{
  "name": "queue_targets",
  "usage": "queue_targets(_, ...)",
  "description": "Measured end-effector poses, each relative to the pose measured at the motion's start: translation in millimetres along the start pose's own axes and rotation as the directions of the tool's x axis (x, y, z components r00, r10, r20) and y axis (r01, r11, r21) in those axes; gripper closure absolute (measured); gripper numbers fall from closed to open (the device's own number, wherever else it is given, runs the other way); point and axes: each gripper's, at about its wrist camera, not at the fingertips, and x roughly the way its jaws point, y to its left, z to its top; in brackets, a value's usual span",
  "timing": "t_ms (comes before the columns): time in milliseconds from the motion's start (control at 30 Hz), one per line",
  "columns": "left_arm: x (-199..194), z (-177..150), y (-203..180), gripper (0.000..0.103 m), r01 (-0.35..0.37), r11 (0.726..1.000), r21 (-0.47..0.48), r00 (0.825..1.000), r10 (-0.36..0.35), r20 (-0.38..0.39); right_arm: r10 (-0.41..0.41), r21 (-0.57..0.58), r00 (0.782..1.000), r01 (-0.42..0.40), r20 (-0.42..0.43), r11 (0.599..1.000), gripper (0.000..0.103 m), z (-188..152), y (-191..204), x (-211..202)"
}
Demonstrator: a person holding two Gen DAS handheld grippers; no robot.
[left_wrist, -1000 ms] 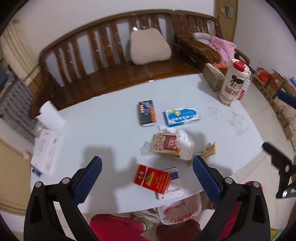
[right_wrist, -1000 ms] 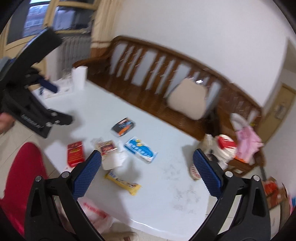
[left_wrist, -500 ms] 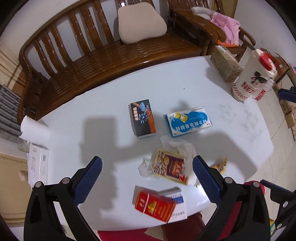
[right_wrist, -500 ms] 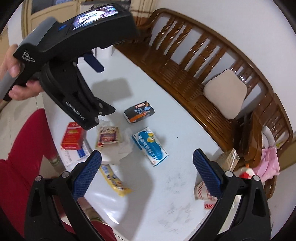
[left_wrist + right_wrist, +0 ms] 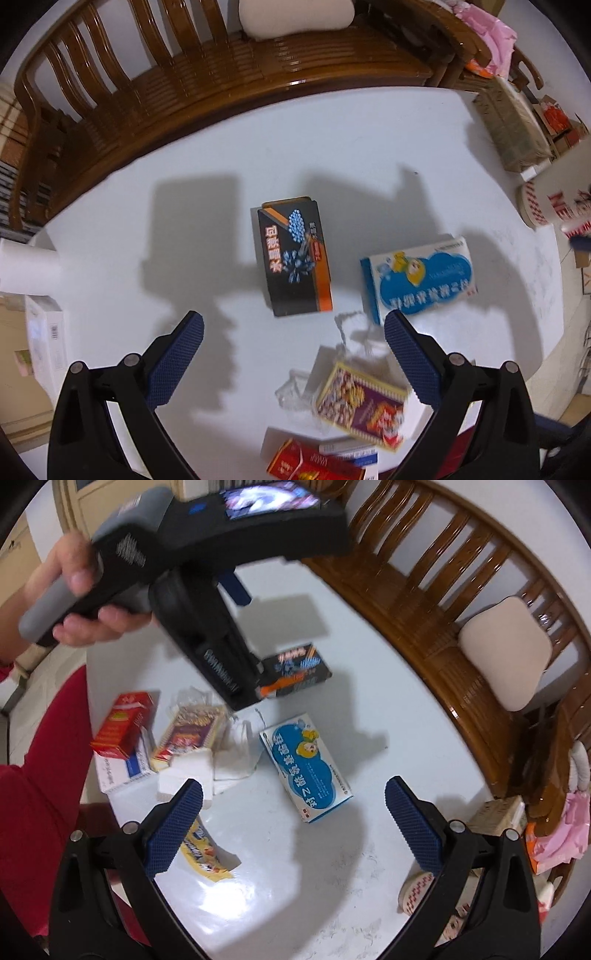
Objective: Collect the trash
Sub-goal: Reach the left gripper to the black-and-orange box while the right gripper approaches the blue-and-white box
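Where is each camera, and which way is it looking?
Left wrist: on the left tool, looking down at the black box; own fingers show.
Right wrist: on the right tool, looking across the table; the hand holding the left tool shows.
Both see the black box and blue box.

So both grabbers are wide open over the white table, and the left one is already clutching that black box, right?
Not quite. The left gripper holds nothing: the left wrist view shows the black box lying on the white table beyond its open fingers. The right gripper is wide open too.
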Motion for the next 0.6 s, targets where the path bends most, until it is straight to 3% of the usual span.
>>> queue_targets(600, 62.7, 37.8, 13.5, 0.007, 0.005, 1.0, -0.009, 0.997, -0.005, -0.075, 0.08, -0.067, 0.978, -0.094, -0.195, 0.993, 0.006, 8.7, -5.7, 102.7)
